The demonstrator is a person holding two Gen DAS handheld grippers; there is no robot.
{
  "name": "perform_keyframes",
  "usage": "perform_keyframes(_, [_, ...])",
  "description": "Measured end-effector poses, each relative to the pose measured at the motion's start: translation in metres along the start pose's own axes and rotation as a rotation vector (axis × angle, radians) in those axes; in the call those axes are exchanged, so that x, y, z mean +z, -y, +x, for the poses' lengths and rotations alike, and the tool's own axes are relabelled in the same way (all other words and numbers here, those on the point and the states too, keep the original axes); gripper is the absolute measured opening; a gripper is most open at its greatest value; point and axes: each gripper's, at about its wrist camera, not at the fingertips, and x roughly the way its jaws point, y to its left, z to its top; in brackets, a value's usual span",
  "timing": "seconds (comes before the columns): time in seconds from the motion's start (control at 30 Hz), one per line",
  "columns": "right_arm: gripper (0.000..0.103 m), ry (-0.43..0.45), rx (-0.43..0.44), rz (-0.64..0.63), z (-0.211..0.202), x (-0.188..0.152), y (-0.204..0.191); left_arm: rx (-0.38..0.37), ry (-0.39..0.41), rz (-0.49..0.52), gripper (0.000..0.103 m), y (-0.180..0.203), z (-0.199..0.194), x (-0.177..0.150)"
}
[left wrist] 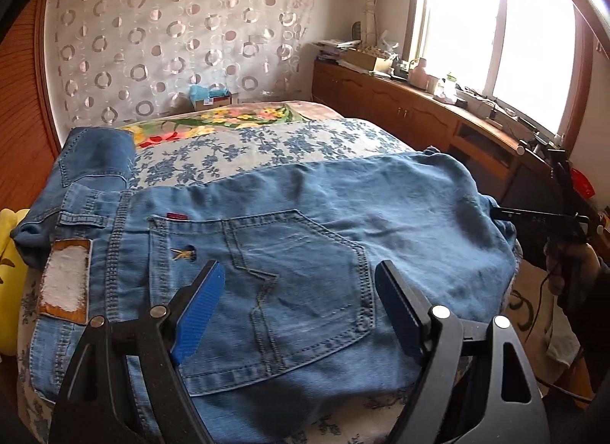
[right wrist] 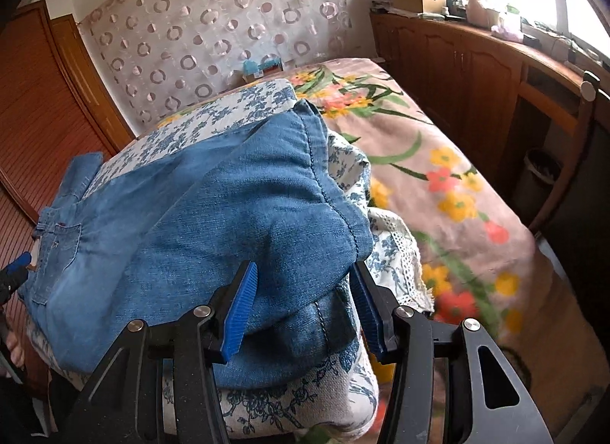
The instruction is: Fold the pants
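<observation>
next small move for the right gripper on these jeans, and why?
Probably close the right gripper on the denim fold between its pads. Its jaws stand open around the bunched leg end of the jeans, which lie on the floral cushion partly folded, with nothing gripped. The left gripper hovers open over the back pocket, so neither holds cloth.

Faded blue denim pants (left wrist: 305, 215) with stitched seams lie on a floral cotton cover (left wrist: 267, 142). Matt black plastic left gripper (left wrist: 301, 299) has ribbed blue pads (left wrist: 202, 306). Glossy wooden cabinets (right wrist: 457, 62) behind.
</observation>
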Motion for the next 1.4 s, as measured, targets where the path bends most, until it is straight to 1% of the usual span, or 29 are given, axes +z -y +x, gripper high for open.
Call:
perform_keyframes(0.2, [0.052,0.006,0.015,0.004,0.001,0.002,-0.003,0.003,-0.006,0.014,0.082,0.006,0.000,-0.001])
perform_keyframes(0.23, [0.050,0.010,0.012,-0.002,0.000,0.002,-0.005,0.003,-0.006,0.014,0.082,0.006,0.000,-0.001])
perform_keyframes(0.27, [0.045,0.015,0.008,-0.009,0.000,0.001,-0.006,0.003,-0.005,0.013,0.082,0.006,0.000,-0.002])
perform_keyframes(0.33, [0.027,0.026,0.004,-0.024,-0.002,0.002,-0.010,0.005,-0.003,0.011,0.082,0.006,-0.001,-0.002])
perform_keyframes(0.37, [0.022,0.034,0.001,-0.033,-0.004,0.002,-0.011,0.007,-0.002,0.011,0.082,0.006,-0.001,-0.002])
perform_keyframes(0.4, [0.011,0.044,0.001,-0.045,-0.006,0.002,-0.013,0.008,-0.002,0.012,0.082,0.006,-0.001,-0.002])
perform_keyframes(0.5, [0.004,0.083,-0.007,-0.085,-0.014,0.004,-0.022,0.010,0.001,0.009,0.082,0.004,-0.004,-0.002])
perform_keyframes(0.6, [0.003,0.116,-0.008,-0.132,-0.024,0.007,-0.035,0.016,0.008,0.000,0.082,0.001,-0.009,-0.002])
perform_keyframes(0.7, [0.003,0.159,0.015,-0.179,-0.039,0.014,-0.054,0.020,0.020,-0.009,0.082,-0.002,-0.014,-0.002])
perform_keyframes(0.8, [0.003,0.199,0.056,-0.241,-0.055,0.022,-0.082,0.025,0.033,-0.016,0.082,-0.007,-0.023,-0.001])
perform_keyframes(0.9, [0.003,0.234,0.115,-0.322,-0.069,0.028,-0.121,0.033,0.060,-0.030,0.082,-0.014,-0.036,0.001])
perform_keyframes(1.07, [0.003,0.269,0.246,-0.460,-0.081,0.033,-0.201,0.063,0.096,-0.054,0.082,-0.029,-0.057,-0.002])
perform_keyframes(1.23, [0.003,0.261,0.407,-0.542,-0.088,0.032,-0.274,0.098,0.128,-0.087,0.082,-0.050,-0.079,-0.008])
perform_keyframes(1.3, [0.003,0.235,0.446,-0.566,-0.086,0.031,-0.297,0.110,0.134,-0.098,0.082,-0.057,-0.083,-0.010])
perform_keyframes(1.33, [0.009,0.204,0.471,-0.587,-0.082,0.030,-0.307,0.116,0.136,-0.102,0.082,-0.059,-0.085,-0.011])
perform_keyframes(1.37, [0.015,0.182,0.476,-0.604,-0.078,0.028,-0.315,0.120,0.137,-0.105,0.082,-0.062,-0.086,-0.012])
perform_keyframes(1.4, [0.026,0.174,0.457,-0.620,-0.075,0.025,-0.323,0.122,0.137,-0.107,0.082,-0.063,-0.086,-0.013])
